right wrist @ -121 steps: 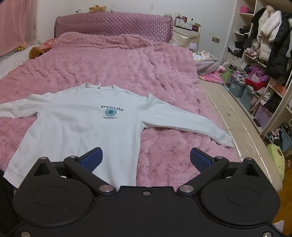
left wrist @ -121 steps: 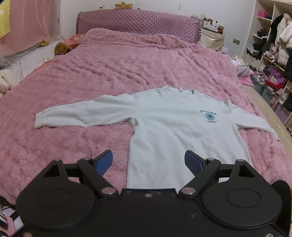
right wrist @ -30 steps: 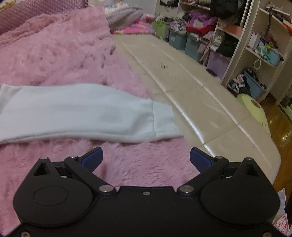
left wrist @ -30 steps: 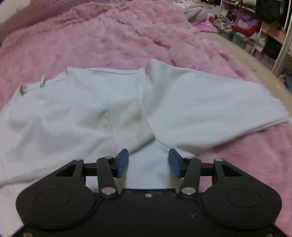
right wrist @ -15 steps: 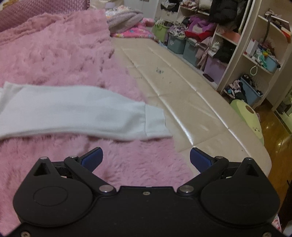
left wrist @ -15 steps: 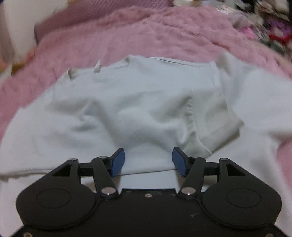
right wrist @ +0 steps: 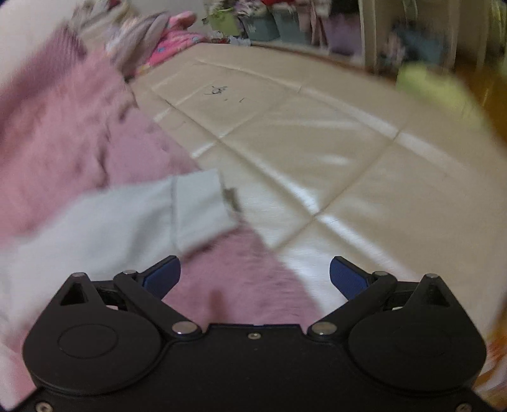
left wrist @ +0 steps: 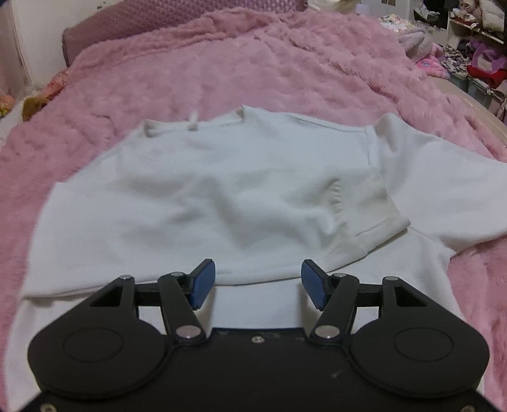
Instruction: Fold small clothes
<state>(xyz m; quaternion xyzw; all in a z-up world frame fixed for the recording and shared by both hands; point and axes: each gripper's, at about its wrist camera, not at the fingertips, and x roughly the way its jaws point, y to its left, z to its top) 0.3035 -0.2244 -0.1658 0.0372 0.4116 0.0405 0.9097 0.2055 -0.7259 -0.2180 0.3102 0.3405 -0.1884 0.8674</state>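
Two black handheld grippers with blue pads, both with jaws apart and holding nothing. Left gripper (left wrist: 257, 283) hovers over the white long-sleeved sweatshirt (left wrist: 202, 202), which lies spread on the fluffy pink blanket (left wrist: 285, 60) covering the bed; collar points away from the camera. One sleeve is folded across the sweatshirt body, its ribbed cuff (left wrist: 369, 207) lying on the chest area to the right of the gripper, just beyond the right pad. Other sleeve extends off to the right edge of the left wrist view. Right gripper (right wrist: 255, 274) is over the pink blanket edge, near the beige padded bed border (right wrist: 317, 133). Stretched sleeve end with ribbed cuff (right wrist: 198, 206) sits just ahead and left of its left pad, not touching. Right wrist view is motion-blurred; cluttered storage bins (right wrist: 253, 19) in the background.
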